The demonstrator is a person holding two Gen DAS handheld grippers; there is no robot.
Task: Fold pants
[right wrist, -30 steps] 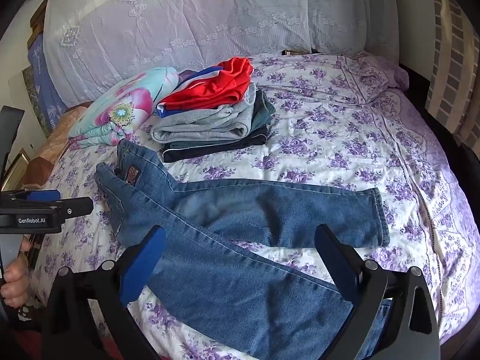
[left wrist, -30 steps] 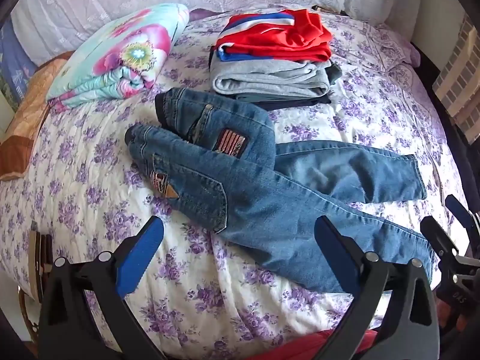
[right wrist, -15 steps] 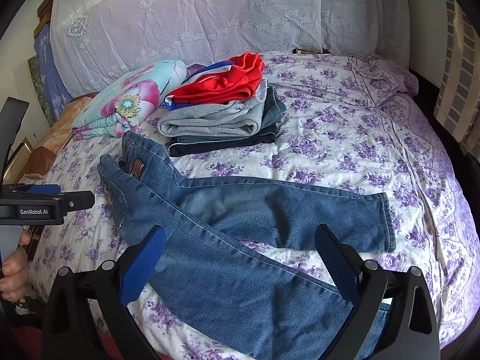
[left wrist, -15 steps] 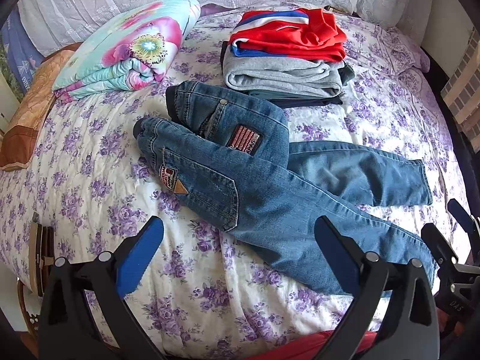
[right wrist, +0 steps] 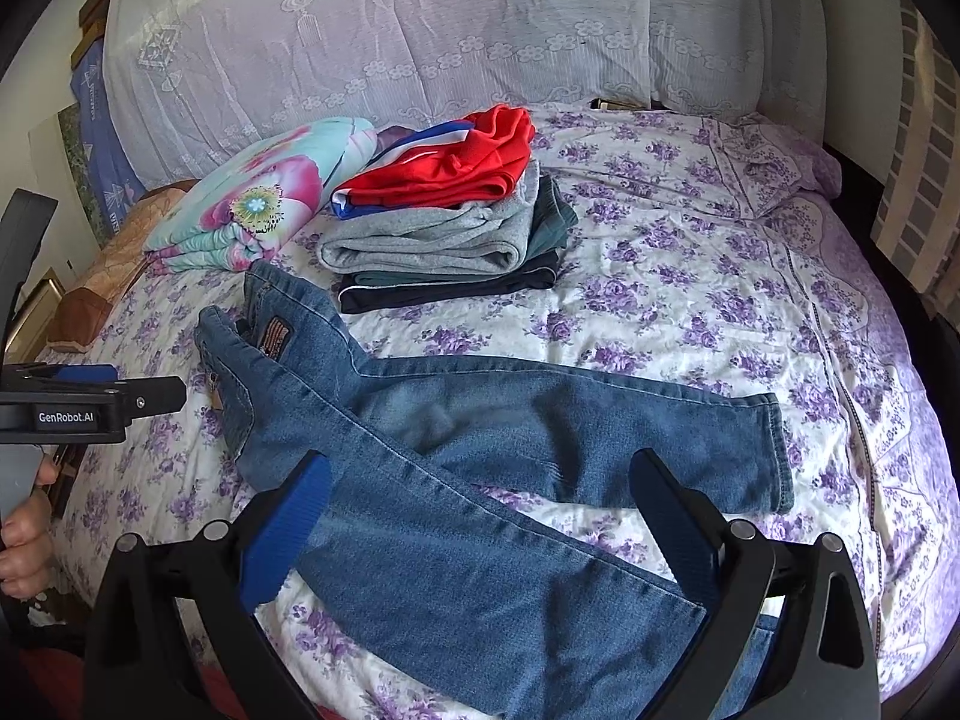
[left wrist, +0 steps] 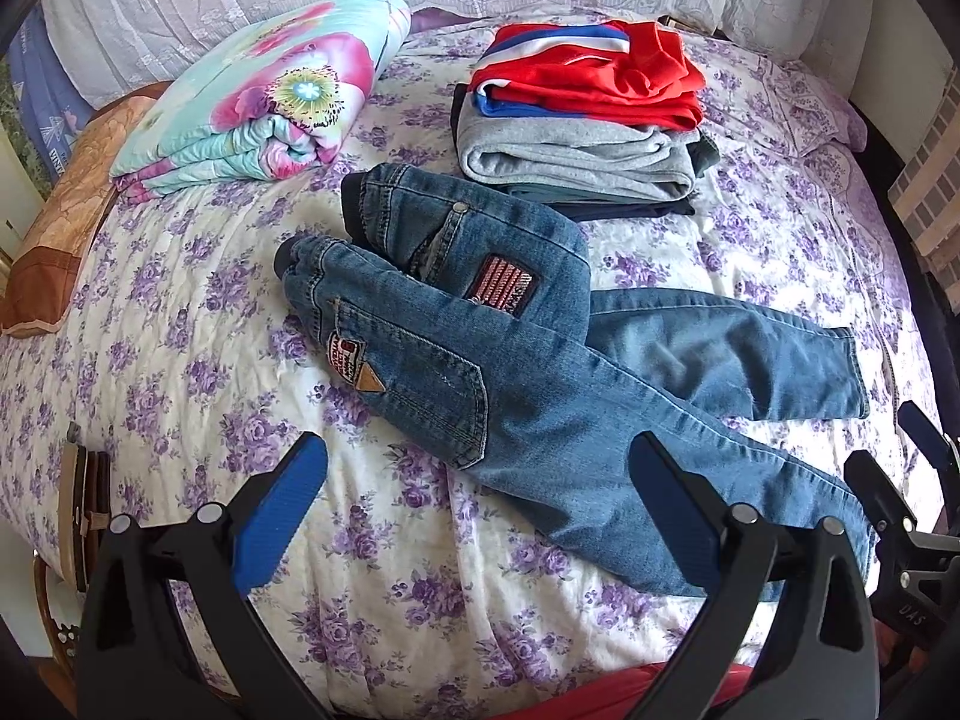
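Note:
Blue denim pants point(left wrist: 510, 360) point(right wrist: 468, 450) lie unfolded on the bed, waistband at the left, the two legs spread apart toward the right. My left gripper point(left wrist: 477, 489) hovers open above the near leg, below the back pocket, holding nothing. My right gripper point(right wrist: 480, 510) is open over the near leg, with the cloth lying under its blue-padded fingers point(right wrist: 288, 522). The left gripper's body point(right wrist: 90, 402) shows at the left edge of the right wrist view, held by a hand point(right wrist: 24, 540).
A stack of folded clothes point(left wrist: 582, 120) point(right wrist: 450, 222), red on top, sits beyond the pants. A rolled flowered quilt point(left wrist: 264, 96) point(right wrist: 258, 192) lies to its left. The floral bedsheet point(right wrist: 690, 276) spreads to the right; lace-covered pillows point(right wrist: 420, 30) line the back.
Both views have drifted slightly, so the pants and the clothes stack appear a bit lower and nearer. The pants lie as before and both grippers stay open.

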